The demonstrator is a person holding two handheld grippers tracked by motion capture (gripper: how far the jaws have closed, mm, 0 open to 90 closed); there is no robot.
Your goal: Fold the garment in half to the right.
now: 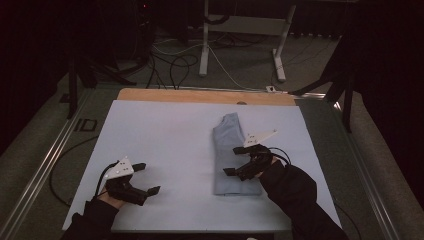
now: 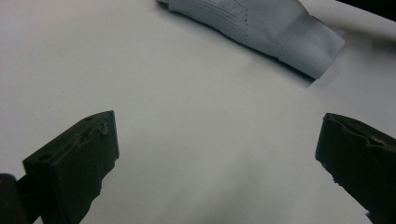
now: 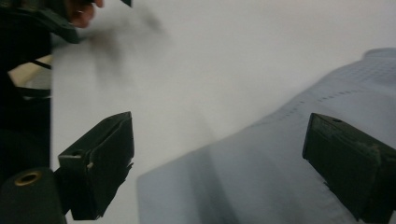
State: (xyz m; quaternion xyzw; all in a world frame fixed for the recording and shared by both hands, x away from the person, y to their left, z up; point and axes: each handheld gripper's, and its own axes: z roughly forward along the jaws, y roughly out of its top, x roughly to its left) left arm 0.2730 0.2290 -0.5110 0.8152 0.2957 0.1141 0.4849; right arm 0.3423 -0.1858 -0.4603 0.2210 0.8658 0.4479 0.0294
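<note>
One folded pale-blue garment point(image 1: 233, 155), two tools, left tool point(image 1: 148, 178) and right tool point(image 1: 233, 160), both spread wide.

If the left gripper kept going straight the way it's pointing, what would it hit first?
Probably the bare white table sheet first, since the open left gripper tilts down toward it. Beyond that lies the folded grey garment, though depth is hard to judge.

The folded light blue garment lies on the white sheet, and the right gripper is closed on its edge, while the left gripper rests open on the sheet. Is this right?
Not quite: the right gripper is open, not closed on the garment. The right gripper view shows its jaws wide apart above the cloth. The left gripper is open on the white sheet, as you say.
</note>
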